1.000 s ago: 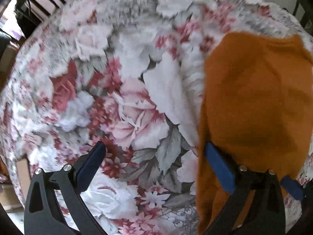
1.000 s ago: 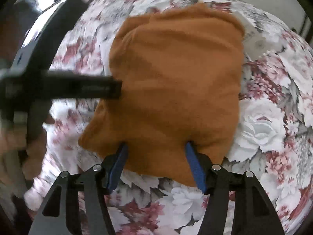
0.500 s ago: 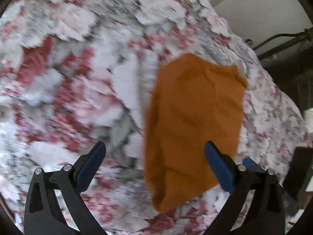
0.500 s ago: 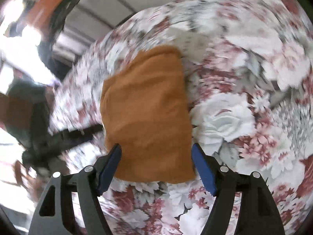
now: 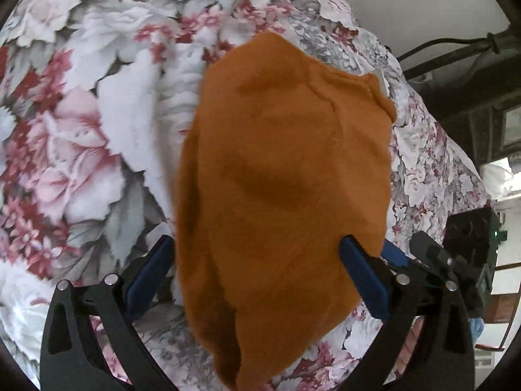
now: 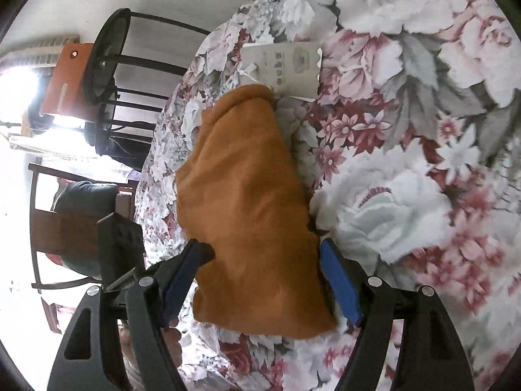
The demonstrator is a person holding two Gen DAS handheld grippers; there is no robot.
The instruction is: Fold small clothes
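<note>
Both tongs stand over the folded orange cloth (image 5: 283, 176), and neither has hold of it. Left gripper (image 5: 257, 273) has its blue pads (image 5: 148, 273) spread wide, one at each side edge of the near part of the cloth, with the fabric lying slack between them and not pinched. Right gripper (image 6: 260, 280) is likewise spread wide, its two fingers (image 6: 340, 282) flanking the near end of the bundle and its jaws apart with the cloth lying loose between them.

That cloth lies as a plump, elongated packet on the flowered bedspread (image 6: 407, 150), all white roses, grey leaves and red blossoms. Its surface is rumpled, with soft creases along its length. At its far end, touching or just under the fabric's corner, sits a small white card or label (image 6: 286, 62) printed with little marks too small to read.

Off to the left of the right-hand view, beyond the bed's edge, stands a dark metal stand (image 6: 110, 65) with something orange (image 6: 65, 78) behind it, in strong glare from a window.
</note>
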